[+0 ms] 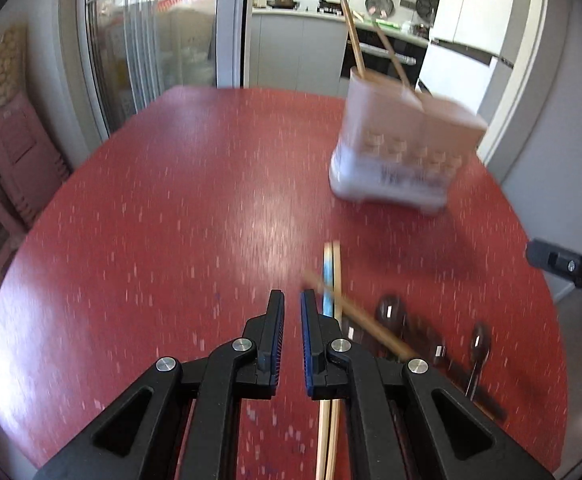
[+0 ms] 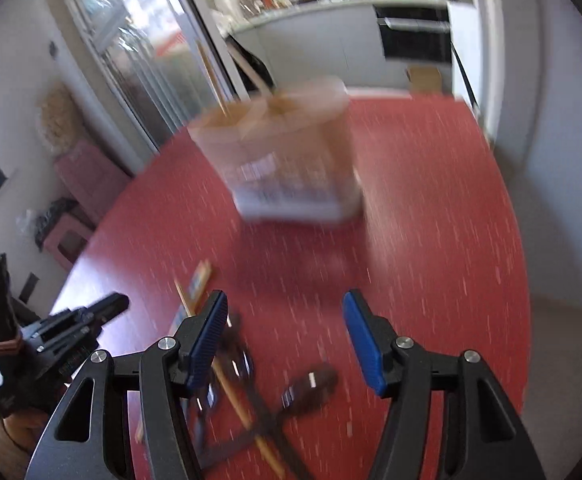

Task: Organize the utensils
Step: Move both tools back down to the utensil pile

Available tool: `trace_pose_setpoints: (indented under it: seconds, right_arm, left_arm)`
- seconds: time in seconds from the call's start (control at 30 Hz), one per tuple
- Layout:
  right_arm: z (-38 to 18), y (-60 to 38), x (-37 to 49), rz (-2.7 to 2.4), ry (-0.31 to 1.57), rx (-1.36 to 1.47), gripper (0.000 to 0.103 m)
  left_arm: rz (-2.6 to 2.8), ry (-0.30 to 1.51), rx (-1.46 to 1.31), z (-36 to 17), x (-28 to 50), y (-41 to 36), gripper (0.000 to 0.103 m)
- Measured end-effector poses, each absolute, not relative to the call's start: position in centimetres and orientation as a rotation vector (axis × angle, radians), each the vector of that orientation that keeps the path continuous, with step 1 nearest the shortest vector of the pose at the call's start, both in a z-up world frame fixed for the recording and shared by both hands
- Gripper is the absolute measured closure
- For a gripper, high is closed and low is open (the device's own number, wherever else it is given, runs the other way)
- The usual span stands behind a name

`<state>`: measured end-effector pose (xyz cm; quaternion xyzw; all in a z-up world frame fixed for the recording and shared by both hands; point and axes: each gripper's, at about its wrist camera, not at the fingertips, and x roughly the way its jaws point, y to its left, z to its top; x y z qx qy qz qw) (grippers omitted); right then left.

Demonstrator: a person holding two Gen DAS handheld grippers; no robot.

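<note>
A translucent utensil holder [image 1: 405, 148] stands on the red table [image 1: 171, 208] at the far right, with two wooden chopsticks [image 1: 354, 40] upright in it; it also shows in the right wrist view [image 2: 287, 160]. Loose chopsticks [image 1: 333, 276] and dark spoons [image 1: 479, 344] lie on the table just right of my left gripper [image 1: 292, 300], whose jaws stand nearly together with nothing between them. My right gripper [image 2: 285, 300] is open and empty above the spoons [image 2: 311, 386] and a chopstick [image 2: 235, 392]. Both views are blurred.
My left gripper appears at the left of the right wrist view [image 2: 91, 312]. Pink stools [image 1: 19, 160] stand on the floor left of the table. A sliding glass door [image 1: 151, 32] and a kitchen counter [image 1: 311, 12] lie behind.
</note>
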<state>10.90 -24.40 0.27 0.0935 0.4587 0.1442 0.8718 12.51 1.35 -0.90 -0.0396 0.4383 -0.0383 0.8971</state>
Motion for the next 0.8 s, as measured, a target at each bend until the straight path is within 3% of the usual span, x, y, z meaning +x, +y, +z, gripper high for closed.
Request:
trace_pose_setpoints:
  seconds: [0.37,0.4,0.43,0.47,0.8]
  right_arm:
    - [-5.9,-27.0,6.6,0.325,1.177,0.576,0.039]
    - [-6.3,-27.2,6.6,0.326,1.186,0.603,0.039]
    - [-6.8,-27.4,6.6,0.326,1.198,0.635,0.039]
    - [-7.1,-27.5,6.5,0.326,1.205,0.653,0.039]
    - [-9.5,-27.4,7.8,0.368,1.252,0.823,0.044]
  left_arm:
    - [-0.1,0.982,-0.129,-4.0,9.7,1.8,0.066]
    - [-0.099,0.987,-0.133,-4.2,9.6,1.9,0.057]
    - [-0.099,0.99,-0.136,-4.2,9.6,2.0,0.037]
    - [-0.09,1.001,-0.14,-4.4,9.5,2.1,0.0]
    - [-0.088,1.035,-0.113,-4.3,11.5,3.8,0.0]
